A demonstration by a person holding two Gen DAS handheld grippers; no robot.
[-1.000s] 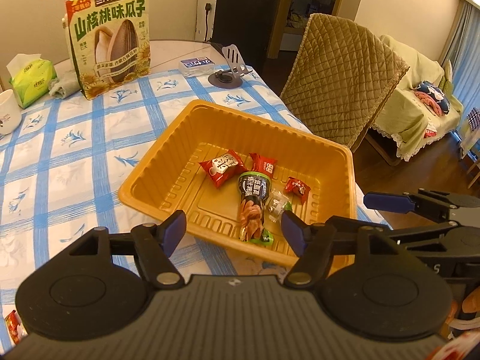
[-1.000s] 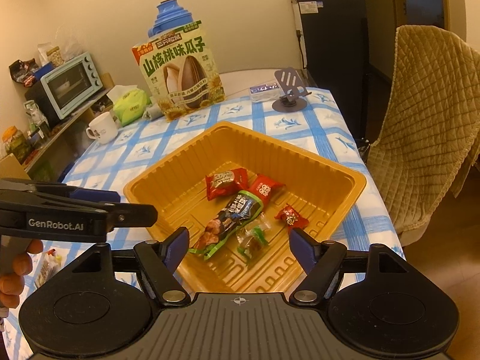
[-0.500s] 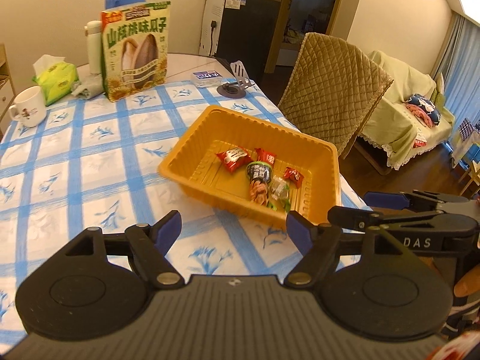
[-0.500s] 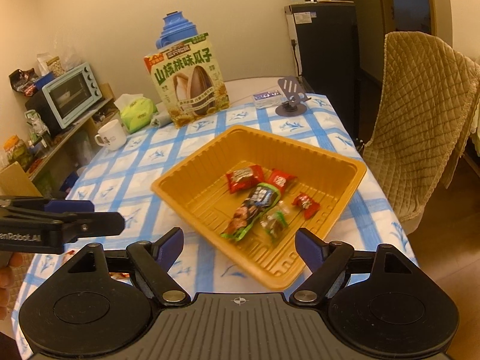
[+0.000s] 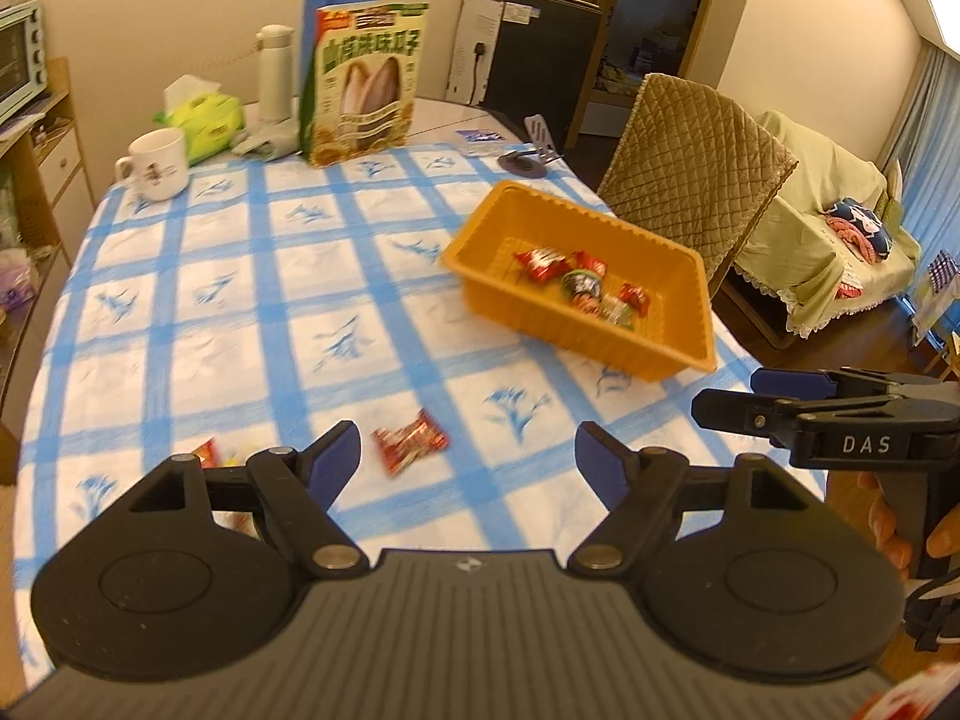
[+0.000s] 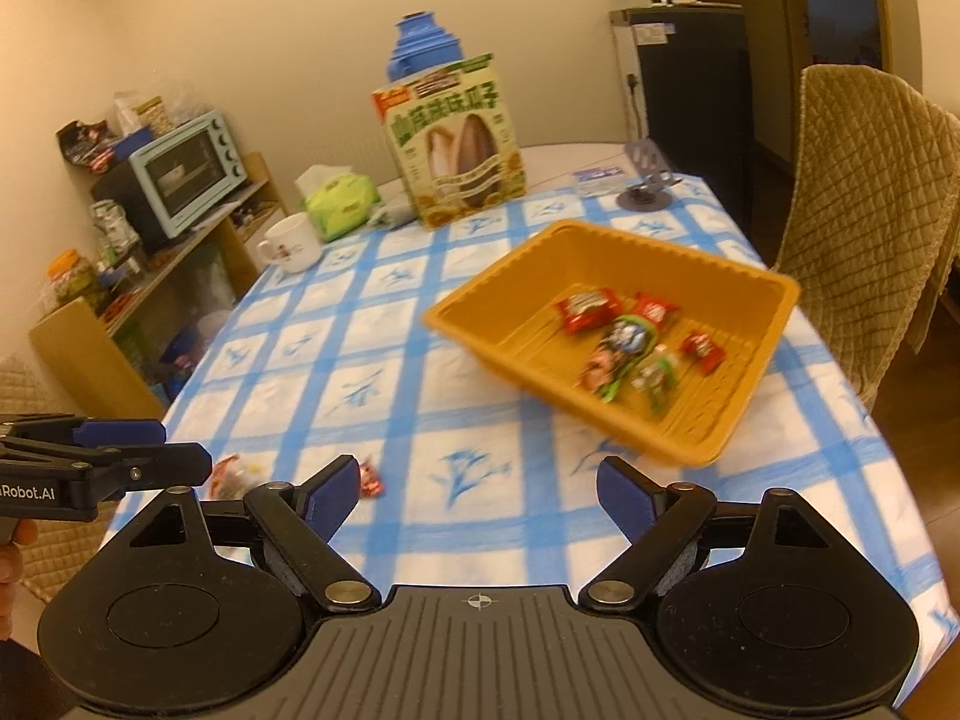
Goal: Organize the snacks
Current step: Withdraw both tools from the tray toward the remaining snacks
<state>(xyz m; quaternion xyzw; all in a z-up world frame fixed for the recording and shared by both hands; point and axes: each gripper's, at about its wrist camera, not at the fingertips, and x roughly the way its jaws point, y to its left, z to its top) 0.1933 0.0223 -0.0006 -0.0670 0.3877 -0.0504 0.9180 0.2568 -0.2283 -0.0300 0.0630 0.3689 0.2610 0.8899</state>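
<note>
An orange tray [image 5: 672, 354] [image 6: 474, 330] stands at the table's right side and holds several wrapped snacks [image 5: 576, 285] [image 6: 621, 342]. A red snack packet [image 5: 410, 441] lies loose on the cloth, just ahead of my left gripper [image 5: 468, 450], which is open and empty. More loose snacks [image 5: 207, 453] [image 6: 237, 474] lie near the front left edge. My right gripper [image 6: 477, 486] is open and empty, well back from the tray; a small red packet [image 6: 371, 480] lies by its left finger. Each gripper shows at the edge of the other's view.
A sunflower-seed bag [image 5: 363, 84] [image 6: 459, 150], blue thermos [image 5: 336, 12], white flask [image 5: 275, 75], tissue pack [image 5: 204, 120] and mug [image 5: 157, 162] stand at the table's far end. A phone stand [image 5: 531, 150] is beyond the tray. A quilted chair [image 5: 690, 162] stands to the right.
Both grippers have pulled back and left from over the tray. The tray now looks farther away, and loose snacks on the cloth near the front edge have come into view.
</note>
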